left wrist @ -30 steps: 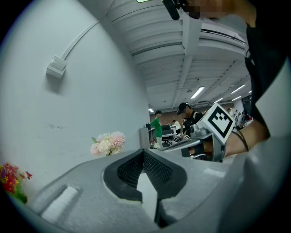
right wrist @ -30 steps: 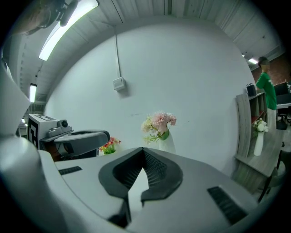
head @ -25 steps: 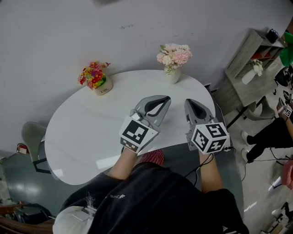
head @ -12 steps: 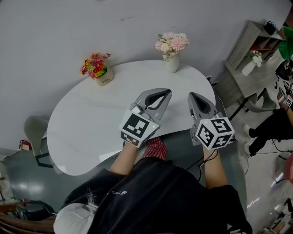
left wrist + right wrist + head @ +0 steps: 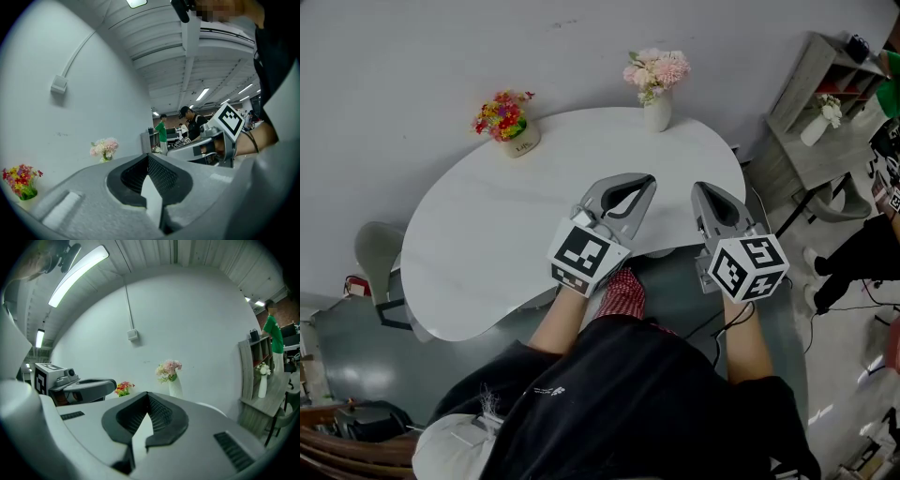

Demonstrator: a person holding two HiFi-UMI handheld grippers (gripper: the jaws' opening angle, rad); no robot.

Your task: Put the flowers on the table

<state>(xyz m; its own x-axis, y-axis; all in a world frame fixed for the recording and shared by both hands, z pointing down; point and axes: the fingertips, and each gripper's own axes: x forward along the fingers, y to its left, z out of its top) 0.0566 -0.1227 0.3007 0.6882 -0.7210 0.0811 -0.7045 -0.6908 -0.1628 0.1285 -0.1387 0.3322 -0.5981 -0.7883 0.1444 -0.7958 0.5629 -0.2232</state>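
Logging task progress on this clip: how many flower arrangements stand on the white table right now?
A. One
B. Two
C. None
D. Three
B: the colourful flowers in a small pot and the pink flowers in a white vase both stand at the far edge of the white table.

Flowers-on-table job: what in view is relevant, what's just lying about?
Job: pink flower vase, colourful flower pot, both on the white table; maybe the white flower vase on the grey shelf.
Lying about: grey shelf, chair.
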